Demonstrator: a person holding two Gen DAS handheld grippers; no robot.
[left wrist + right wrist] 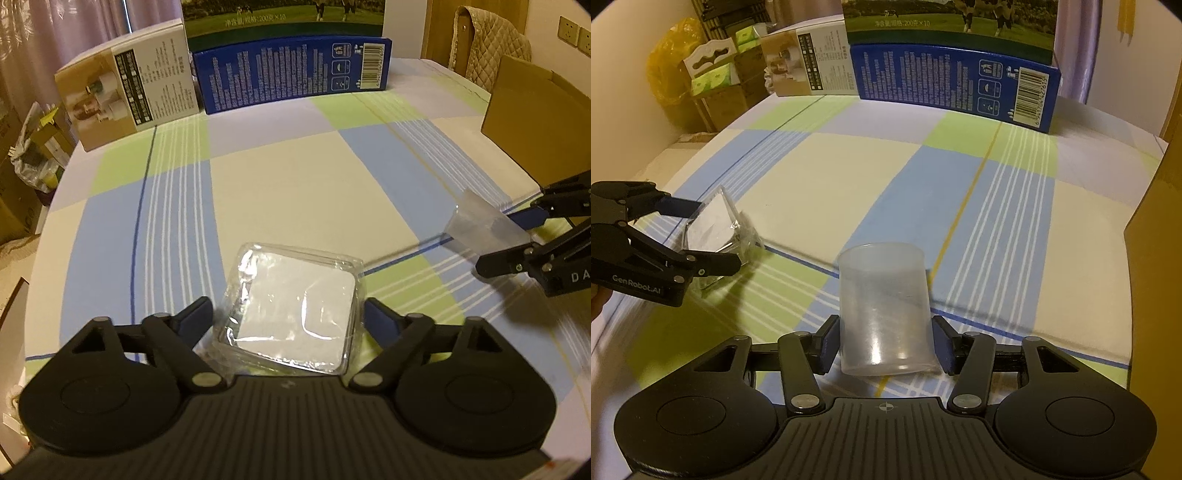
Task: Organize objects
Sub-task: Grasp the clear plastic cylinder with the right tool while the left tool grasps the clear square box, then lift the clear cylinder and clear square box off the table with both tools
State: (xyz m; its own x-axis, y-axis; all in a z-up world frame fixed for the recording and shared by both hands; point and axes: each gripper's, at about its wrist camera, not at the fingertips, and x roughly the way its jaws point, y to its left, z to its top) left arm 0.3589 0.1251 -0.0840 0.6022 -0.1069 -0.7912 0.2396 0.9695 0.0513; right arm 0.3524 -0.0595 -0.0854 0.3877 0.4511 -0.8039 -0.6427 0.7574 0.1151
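Translucent plastic cup [884, 310] sits between the right gripper's [884, 341] fingers [827, 343], which clench its sides near the closed end; its long axis runs forward along the fingers, open mouth pointing away, tilted up. It looks frosted and empty, with a bright glint near the base. A square clear plastic box [291, 310] with a white insert lies flat between the left gripper's [288, 314] fingers [380, 319], which grasp its edges, one corner pointing forward. Both grippers hover low over the checked counter [295, 177], angled toward each other. Beyond stand a blue carton [291, 74] and a beige carton [125, 96].
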